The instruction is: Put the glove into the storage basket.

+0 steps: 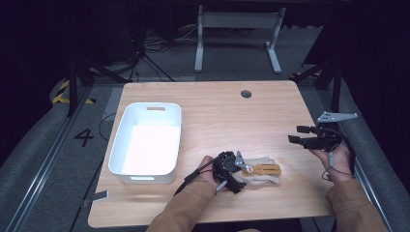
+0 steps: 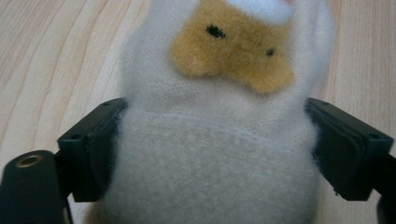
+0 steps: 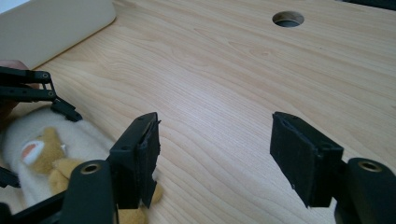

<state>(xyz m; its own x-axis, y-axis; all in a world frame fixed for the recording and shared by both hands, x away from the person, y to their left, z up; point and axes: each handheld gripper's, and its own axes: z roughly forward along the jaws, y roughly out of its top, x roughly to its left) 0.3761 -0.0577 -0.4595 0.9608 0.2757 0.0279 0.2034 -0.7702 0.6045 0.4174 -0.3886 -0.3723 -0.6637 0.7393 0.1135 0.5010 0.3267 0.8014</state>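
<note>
On the left part of the wooden table (image 1: 222, 116), a white plastic tub (image 1: 154, 104): rectangular, smooth, with rounded corners, a handle slot in the far wall, and nothing inside. Well apart from the toy, to its left.

Near the front edge, about the middle, a soft toy (image 1: 263, 170), lying flat on the wood. Long axis across the table, from left to right in the high view, with the near end in the left tongs (image 1: 240, 171) and the rest stretching toward the right side. Cream fluffy fabric, with a tan plush piece like a small bear face bearing two black dots (image 2: 210, 154). Soft, thick, easy to squeeze.

Left tongs clenched on this toy: both black padded jaws pressed into the fluff, one on each side, across the short width, as seen in the left gripper view. Clearly the nearer hand; a lift toward the tub probably the coming move.

Farther right, beyond the toy's end and well apart from it, the right tongs (image 1: 296, 134): released, jaws wide, nothing between them but bare wood (image 3: 215, 154). Pointing leftward over the table.
</note>
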